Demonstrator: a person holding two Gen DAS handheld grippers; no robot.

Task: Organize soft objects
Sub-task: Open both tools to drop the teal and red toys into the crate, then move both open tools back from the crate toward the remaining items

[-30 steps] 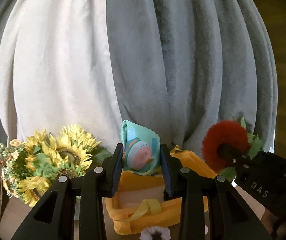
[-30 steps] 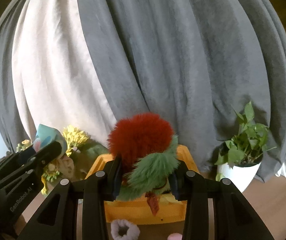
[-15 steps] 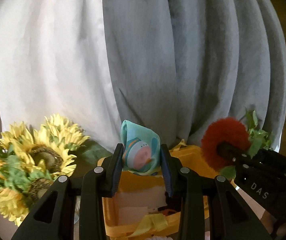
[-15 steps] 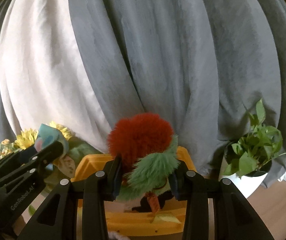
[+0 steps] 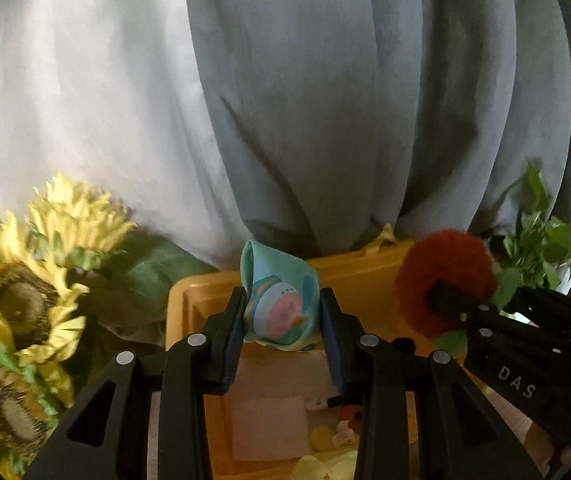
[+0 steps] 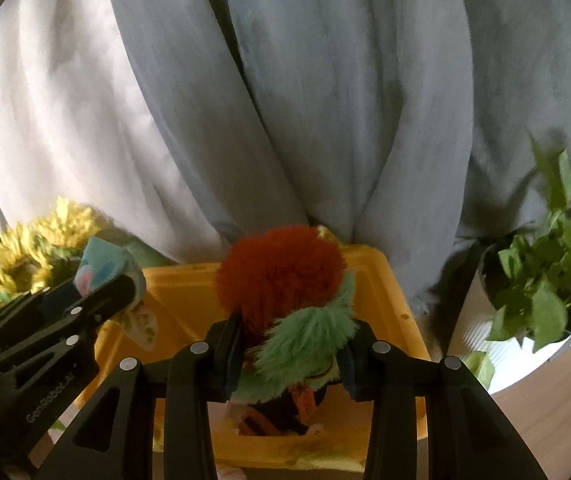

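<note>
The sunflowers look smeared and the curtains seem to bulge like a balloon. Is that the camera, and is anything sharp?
Left wrist view: the sunflowers at the edge are motion-blurred, while the teal toy in the left gripper stays crisp. Both views: fisheye lenses bow the curtain folds outward. Right wrist view: the potted plant is streaked, the red and green plush in the right gripper fairly sharp; daylight glows through the curtain.

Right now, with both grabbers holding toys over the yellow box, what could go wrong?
1. The left gripper and right gripper hang close together above the yellow bin; they might bump if both go down at once.
2. The red and green fluffy toy bulges well beyond its fingers, so it could snag the rim or the teal printed pouch.
3. Sunflowers and a potted plant flank the bin; a wide swing could hit them.
</note>
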